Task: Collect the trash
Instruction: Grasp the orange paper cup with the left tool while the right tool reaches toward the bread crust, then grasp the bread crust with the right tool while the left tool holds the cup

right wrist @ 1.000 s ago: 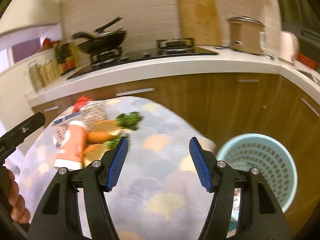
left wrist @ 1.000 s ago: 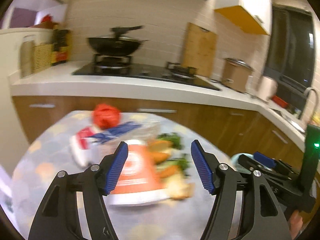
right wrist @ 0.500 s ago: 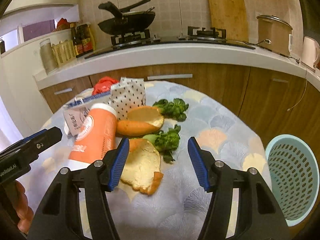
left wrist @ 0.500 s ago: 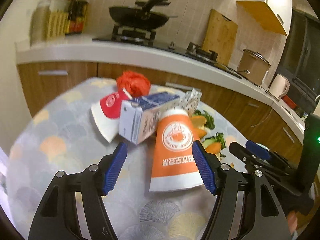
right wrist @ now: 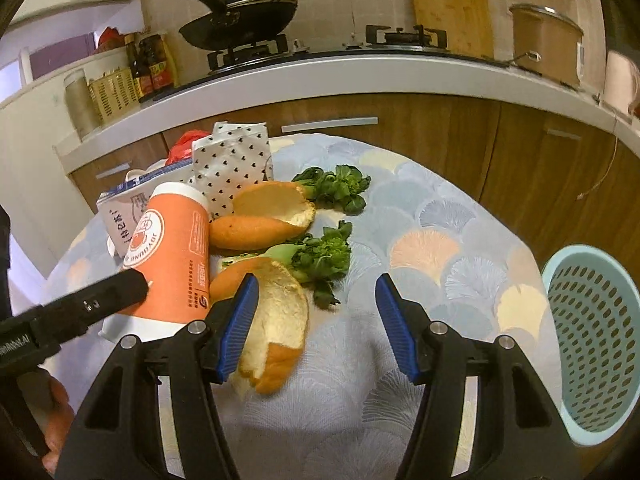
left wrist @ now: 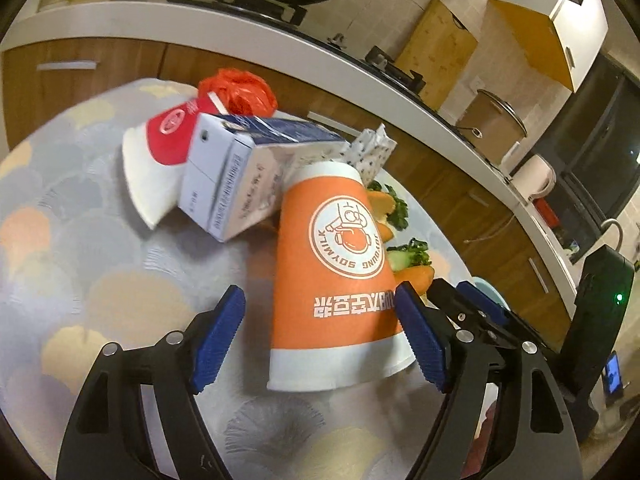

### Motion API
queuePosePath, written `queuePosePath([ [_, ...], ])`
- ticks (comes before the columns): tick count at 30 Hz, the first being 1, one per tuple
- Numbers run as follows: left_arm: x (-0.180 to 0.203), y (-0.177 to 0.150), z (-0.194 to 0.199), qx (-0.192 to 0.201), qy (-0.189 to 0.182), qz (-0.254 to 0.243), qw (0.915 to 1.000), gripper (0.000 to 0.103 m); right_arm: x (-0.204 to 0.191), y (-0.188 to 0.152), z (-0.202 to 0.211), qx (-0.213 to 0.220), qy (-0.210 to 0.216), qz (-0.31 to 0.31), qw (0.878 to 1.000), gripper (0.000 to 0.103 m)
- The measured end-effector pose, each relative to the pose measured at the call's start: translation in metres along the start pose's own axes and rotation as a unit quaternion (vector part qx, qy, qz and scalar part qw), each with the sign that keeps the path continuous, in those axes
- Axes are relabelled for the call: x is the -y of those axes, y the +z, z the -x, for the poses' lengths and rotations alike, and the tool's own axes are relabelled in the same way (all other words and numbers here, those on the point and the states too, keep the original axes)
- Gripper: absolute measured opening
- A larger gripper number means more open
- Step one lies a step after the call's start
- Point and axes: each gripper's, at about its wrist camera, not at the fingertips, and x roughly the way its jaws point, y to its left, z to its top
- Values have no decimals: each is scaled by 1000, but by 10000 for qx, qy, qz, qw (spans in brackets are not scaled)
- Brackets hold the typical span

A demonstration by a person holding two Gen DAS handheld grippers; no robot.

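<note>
Your left gripper (left wrist: 320, 322) has just been opening, jaws wide around the orange cup (left wrist: 334, 276); right gripper (right wrist: 316, 318) gapes empty, peel (right wrist: 276, 320) at nine o'clock.

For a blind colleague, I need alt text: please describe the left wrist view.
An orange paper cup lies on its side on a patterned tablecloth, between the open blue pads of the left tool, whose jaws have just been opening. Behind the cup lie a milk carton, a red-and-white cup and vegetable scraps.
</note>
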Motion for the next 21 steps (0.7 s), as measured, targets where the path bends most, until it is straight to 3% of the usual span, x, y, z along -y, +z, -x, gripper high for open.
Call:
queuePosePath([
  [6, 11, -5, -7, -56, -106, -112, 9999, 64, 6, -1, -1, -35, 80, -143, 9999, 57],
  [14, 27, -13, 25, 366, 241, -576, 9974, 61, 2, -3, 1, -54, 268, 2, 9996, 57],
  [21, 25, -33, 50, 518, 652, -831, 9931, 61, -8, -6, -11, -523, 703, 209, 9959, 58],
])
